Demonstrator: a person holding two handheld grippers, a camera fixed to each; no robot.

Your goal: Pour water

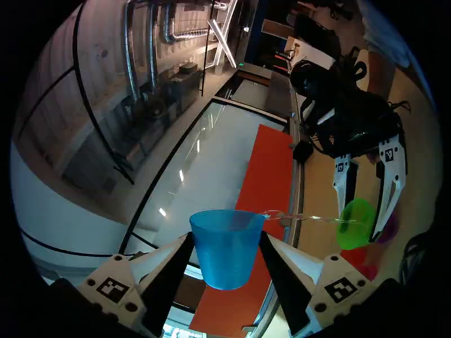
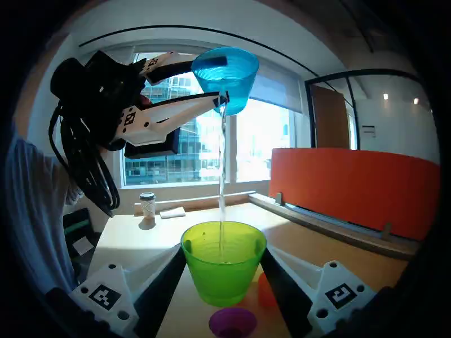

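Above the green cup (image 2: 224, 267), left gripper (image 2: 224, 79) with blue cup (image 2: 232, 67) (square code tags (image 2: 129, 119))

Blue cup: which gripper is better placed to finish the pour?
Left. The left gripper holds the blue cup tipped above the green cup, water streaming in; the right gripper just steadies the green cup.

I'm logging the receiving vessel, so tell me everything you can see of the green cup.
The green cup is translucent lime plastic, tapered, with a round open rim. It stands upright, clamped between the jaws of the right gripper over the wooden table. A thin water stream falls into it from the tilted blue cup above, held by the left gripper.
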